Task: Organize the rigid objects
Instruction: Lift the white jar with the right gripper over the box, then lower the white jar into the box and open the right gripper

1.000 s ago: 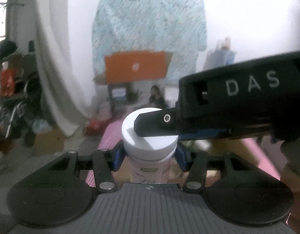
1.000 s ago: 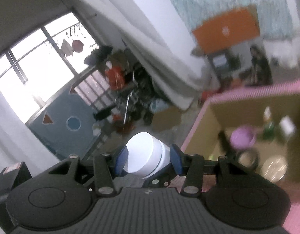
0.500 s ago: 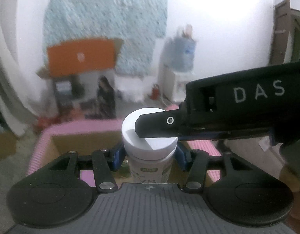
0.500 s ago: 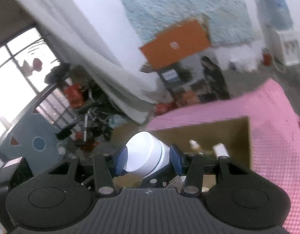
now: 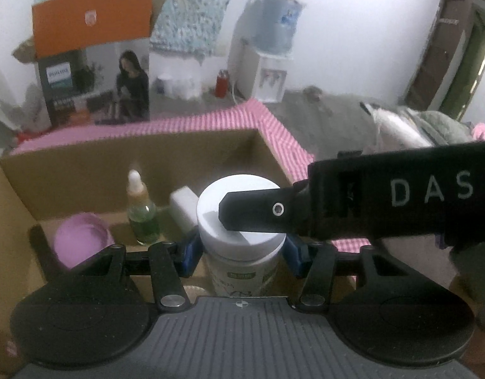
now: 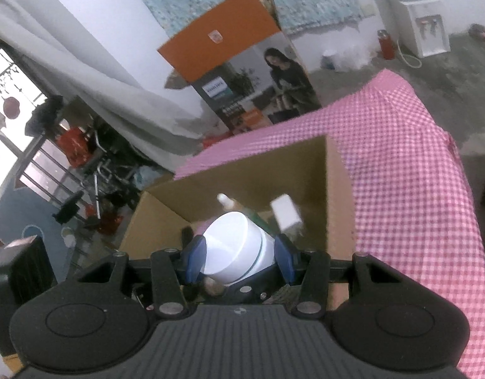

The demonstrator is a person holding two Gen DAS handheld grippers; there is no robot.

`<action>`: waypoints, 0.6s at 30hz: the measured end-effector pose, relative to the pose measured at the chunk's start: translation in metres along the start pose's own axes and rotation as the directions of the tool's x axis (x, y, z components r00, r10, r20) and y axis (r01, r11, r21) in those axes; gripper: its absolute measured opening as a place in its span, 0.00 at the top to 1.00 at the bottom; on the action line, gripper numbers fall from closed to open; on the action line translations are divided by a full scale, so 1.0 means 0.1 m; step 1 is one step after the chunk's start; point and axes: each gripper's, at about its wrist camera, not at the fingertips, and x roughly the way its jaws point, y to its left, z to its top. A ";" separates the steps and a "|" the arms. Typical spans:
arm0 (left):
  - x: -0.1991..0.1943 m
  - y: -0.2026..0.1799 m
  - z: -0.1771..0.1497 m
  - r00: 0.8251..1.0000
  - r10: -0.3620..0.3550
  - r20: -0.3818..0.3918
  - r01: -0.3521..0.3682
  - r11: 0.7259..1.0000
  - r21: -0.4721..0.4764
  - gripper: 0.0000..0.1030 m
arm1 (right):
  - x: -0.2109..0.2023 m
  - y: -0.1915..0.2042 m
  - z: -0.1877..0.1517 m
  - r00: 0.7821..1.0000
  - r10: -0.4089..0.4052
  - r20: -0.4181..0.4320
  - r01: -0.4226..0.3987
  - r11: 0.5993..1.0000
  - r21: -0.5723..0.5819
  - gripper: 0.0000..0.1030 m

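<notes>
Both our grippers, left (image 5: 240, 249) and right (image 6: 239, 254), clamp one white-lidded jar (image 5: 240, 221) above the cardboard box (image 5: 84, 170). Only our left view shows the purple bowl (image 5: 81, 237) inside.

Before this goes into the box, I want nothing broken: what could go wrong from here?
1. Both hand-held grippers clamp one white-capped plastic jar, the left hand-held gripper on its body and the right hand-held gripper on its cap; uneven release could tip it.
2. The green glass dropper bottle and white rectangular block stand just beyond in the brown cardboard box; lowering forward could knock them over.
</notes>
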 end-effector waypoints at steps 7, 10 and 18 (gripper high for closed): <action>0.10 -0.02 -0.07 0.999 -0.012 -0.046 0.012 1.000 0.002 0.40 | 0.07 0.04 -0.04 0.998 -0.063 -0.026 0.062 0.997 -0.054 0.45; 0.03 -0.05 -0.08 1.000 -0.003 -0.025 0.003 1.000 0.010 0.31 | 0.04 0.07 -0.06 0.996 -0.090 -0.004 0.090 0.992 -0.085 0.42; -0.36 -0.04 -0.08 0.997 0.016 0.069 -0.018 1.000 0.018 0.05 | -0.29 0.18 -0.13 0.987 -0.110 0.116 0.122 0.988 -0.098 0.31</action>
